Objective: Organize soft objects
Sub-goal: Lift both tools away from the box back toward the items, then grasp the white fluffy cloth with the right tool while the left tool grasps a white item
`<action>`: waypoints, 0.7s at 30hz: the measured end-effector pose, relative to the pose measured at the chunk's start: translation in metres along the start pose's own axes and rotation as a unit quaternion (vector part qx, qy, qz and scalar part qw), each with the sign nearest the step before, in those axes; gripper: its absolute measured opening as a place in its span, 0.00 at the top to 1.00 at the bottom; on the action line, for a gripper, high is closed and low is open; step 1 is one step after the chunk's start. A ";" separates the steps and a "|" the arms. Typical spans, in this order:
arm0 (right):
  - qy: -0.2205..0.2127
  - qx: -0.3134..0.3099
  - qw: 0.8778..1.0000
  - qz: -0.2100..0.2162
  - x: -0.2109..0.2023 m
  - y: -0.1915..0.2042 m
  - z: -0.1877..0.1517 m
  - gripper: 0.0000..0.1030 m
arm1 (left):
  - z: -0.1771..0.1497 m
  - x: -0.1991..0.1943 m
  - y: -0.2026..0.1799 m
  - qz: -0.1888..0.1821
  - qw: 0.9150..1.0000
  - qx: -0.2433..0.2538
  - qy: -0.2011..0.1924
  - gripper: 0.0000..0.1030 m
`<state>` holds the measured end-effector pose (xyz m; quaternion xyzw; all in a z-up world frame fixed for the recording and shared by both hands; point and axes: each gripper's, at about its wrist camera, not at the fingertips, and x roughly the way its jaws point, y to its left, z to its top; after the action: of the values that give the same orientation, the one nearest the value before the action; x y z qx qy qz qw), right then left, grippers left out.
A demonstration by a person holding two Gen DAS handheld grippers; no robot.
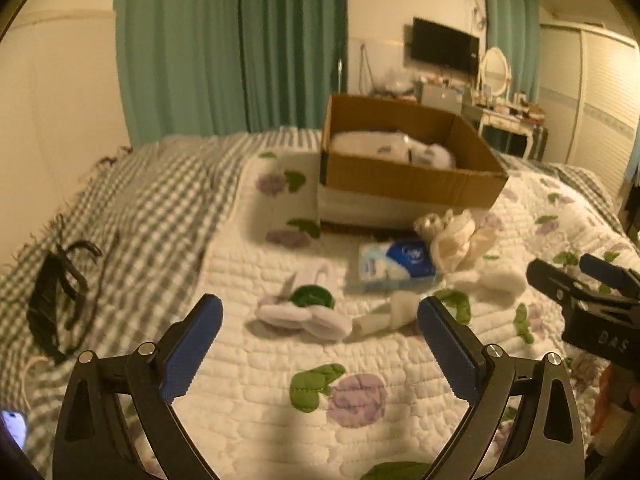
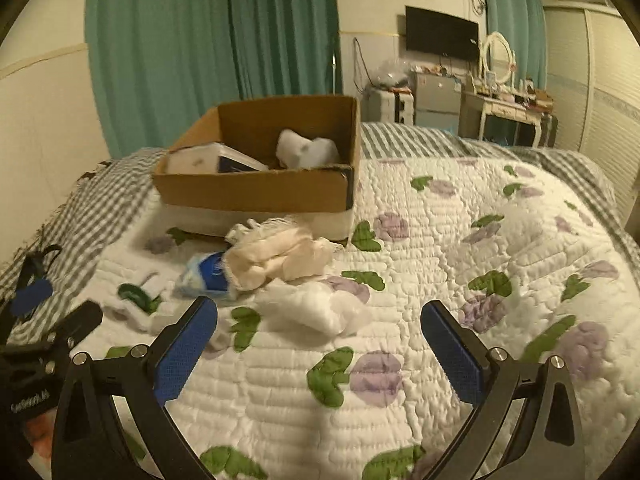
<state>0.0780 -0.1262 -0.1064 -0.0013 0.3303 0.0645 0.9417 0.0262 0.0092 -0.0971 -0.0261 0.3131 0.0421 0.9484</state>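
Observation:
A cardboard box (image 1: 412, 182) (image 2: 256, 190) stands on the quilted bed with white soft items inside. In front of it lie a blue tissue pack (image 1: 394, 266) (image 2: 208, 274), a cream cloth bundle (image 1: 452, 236) (image 2: 276, 254), a white plastic-wrapped roll (image 2: 316, 310) (image 1: 494, 280), a white fluffy item (image 1: 304, 318) and a rolled white piece (image 1: 390, 314). My left gripper (image 1: 320, 328) hovers open just short of the fluffy item. My right gripper (image 2: 319, 328) is open, close above the wrapped roll. Nothing sits between either pair of fingers.
A black strap (image 1: 60, 292) lies on the checked blanket at the left. Green curtains (image 2: 208, 48) hang behind the bed. A dresser with an oval mirror (image 2: 498, 58) and a wall TV (image 2: 442, 34) stand at the far right. The floral quilt (image 2: 480, 264) stretches right.

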 end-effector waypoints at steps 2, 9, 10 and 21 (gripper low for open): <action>0.006 0.011 1.000 -0.001 0.010 -0.005 0.001 0.01 | 0.002 0.009 -0.001 0.002 1.000 -0.002 0.020 0.03; 0.062 0.037 0.997 0.002 0.060 -0.017 -0.004 0.12 | 0.003 0.030 -0.015 -0.015 0.998 -0.006 0.053 0.03; 0.066 0.040 0.997 0.005 0.065 -0.018 -0.006 0.14 | 0.003 0.032 -0.018 -0.016 0.998 -0.005 0.056 0.03; 0.059 0.010 0.998 0.007 0.063 -0.013 0.001 0.60 | 0.004 0.053 -0.046 -0.026 0.996 0.009 0.086 0.04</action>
<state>0.1292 -0.1316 -0.1455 0.0069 0.3856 0.0673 0.9202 0.0757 -0.0330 -0.1241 -0.0294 0.3927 0.0127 0.9191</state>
